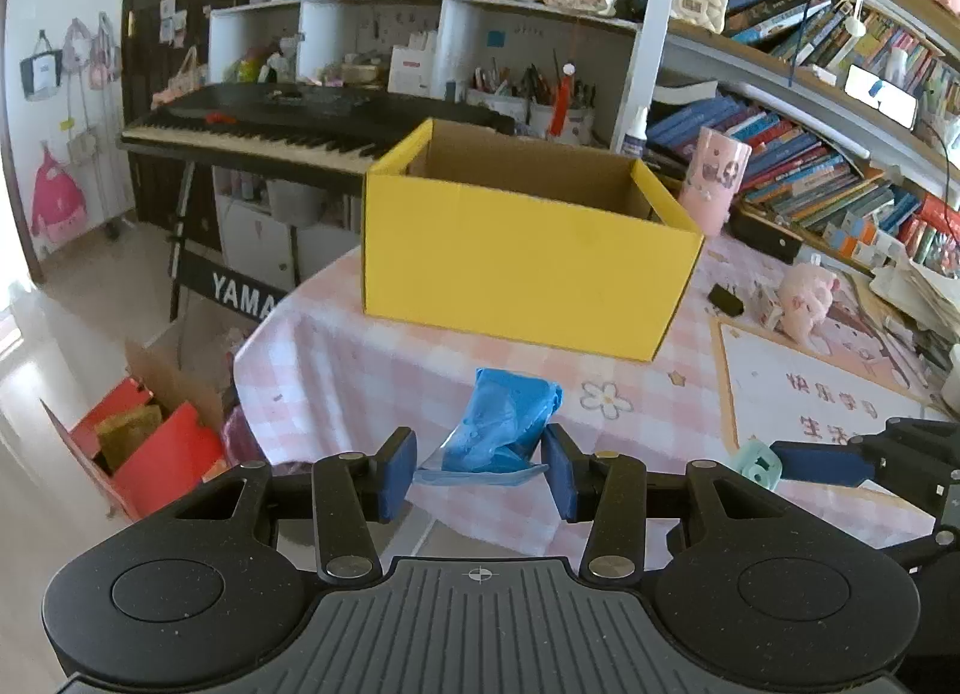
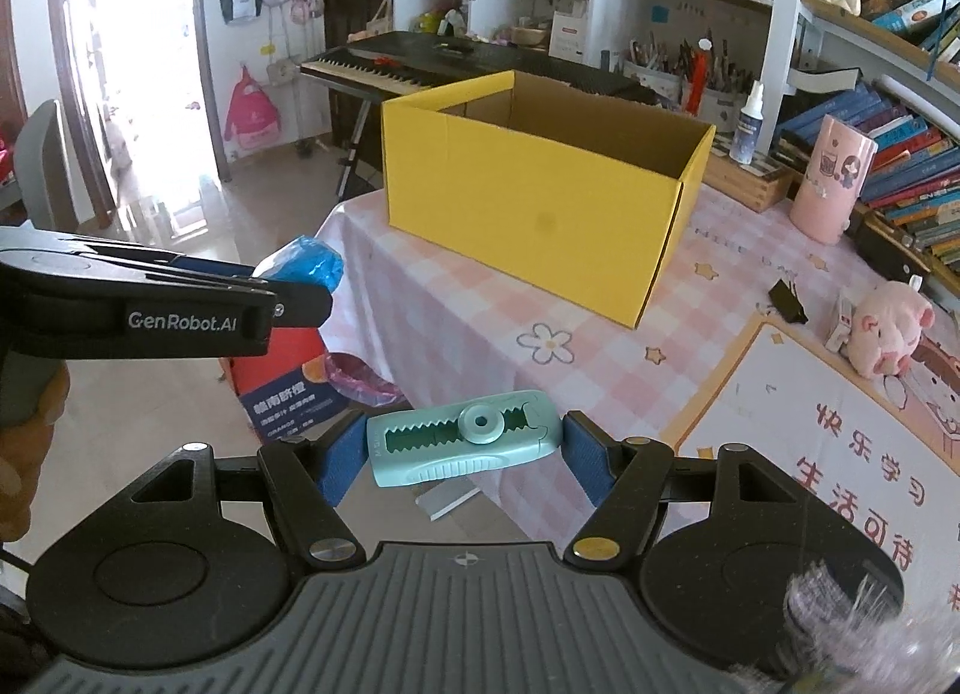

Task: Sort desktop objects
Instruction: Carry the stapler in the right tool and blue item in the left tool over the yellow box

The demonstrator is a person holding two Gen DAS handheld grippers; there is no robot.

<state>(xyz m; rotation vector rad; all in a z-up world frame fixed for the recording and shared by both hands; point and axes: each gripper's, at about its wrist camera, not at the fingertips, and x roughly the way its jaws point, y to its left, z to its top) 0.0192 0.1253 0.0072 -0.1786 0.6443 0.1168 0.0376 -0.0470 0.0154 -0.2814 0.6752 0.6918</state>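
My left gripper [image 1: 478, 469] is shut on a clear bag of blue material [image 1: 501, 430], held above the near edge of the pink checked table [image 1: 336, 370]. It also shows in the right wrist view [image 2: 306, 265]. My right gripper [image 2: 462, 457] is shut on a teal correction-tape dispenser [image 2: 465, 442], held lengthwise between the pads; its tip shows in the left wrist view [image 1: 759, 463]. An open yellow cardboard box [image 1: 522, 250] stands on the table ahead of both grippers, also in the right wrist view [image 2: 540, 202]; what I can see of its inside looks empty.
A pink cylinder cup [image 2: 831, 181], a black binder clip [image 2: 789, 298], a pink plush pig [image 2: 891, 334] and a printed desk mat [image 2: 840, 454] lie right of the box. A keyboard [image 1: 288, 123] and shelves stand behind. A red box [image 1: 150, 442] sits on the floor at left.
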